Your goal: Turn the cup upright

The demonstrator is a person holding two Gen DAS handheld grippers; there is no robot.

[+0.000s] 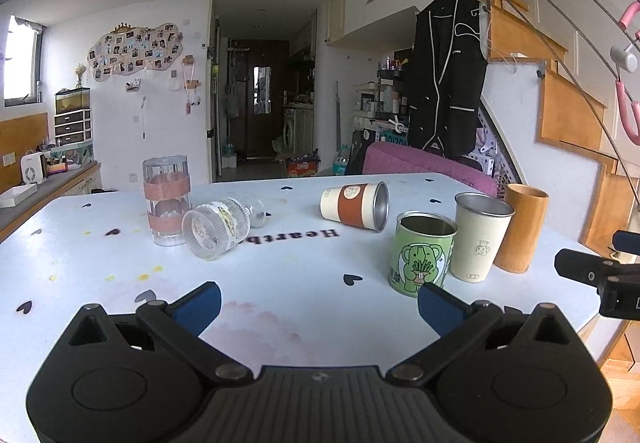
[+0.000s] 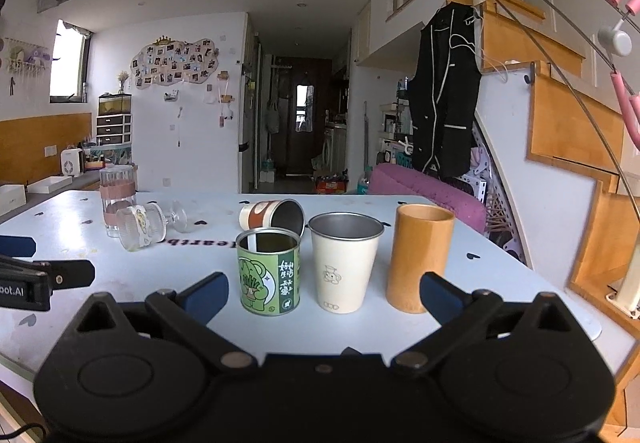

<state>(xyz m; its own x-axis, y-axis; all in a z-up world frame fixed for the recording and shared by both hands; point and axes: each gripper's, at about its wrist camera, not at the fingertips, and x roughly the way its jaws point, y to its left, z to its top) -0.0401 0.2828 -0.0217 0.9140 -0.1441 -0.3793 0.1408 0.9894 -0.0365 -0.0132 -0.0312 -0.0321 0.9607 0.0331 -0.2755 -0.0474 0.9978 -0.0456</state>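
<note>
Steel-lined and orange-banded, the cup (image 1: 354, 206) lies on its side mid-table (image 1: 280, 283) behind the upright green tin (image 1: 422, 253), so both the left gripper (image 1: 319, 307) and the right gripper (image 2: 325, 295) hover with fingers spread wide, empty, seemingly ready to reach for it.

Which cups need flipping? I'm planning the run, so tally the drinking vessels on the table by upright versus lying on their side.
Upright: 4 — banded clear glass, green elephant tin, cream steel cup, bamboo cup.
Lying on side: 2 — stemmed ribbed glass, cream-and-rust cup.
Total: 6
</note>
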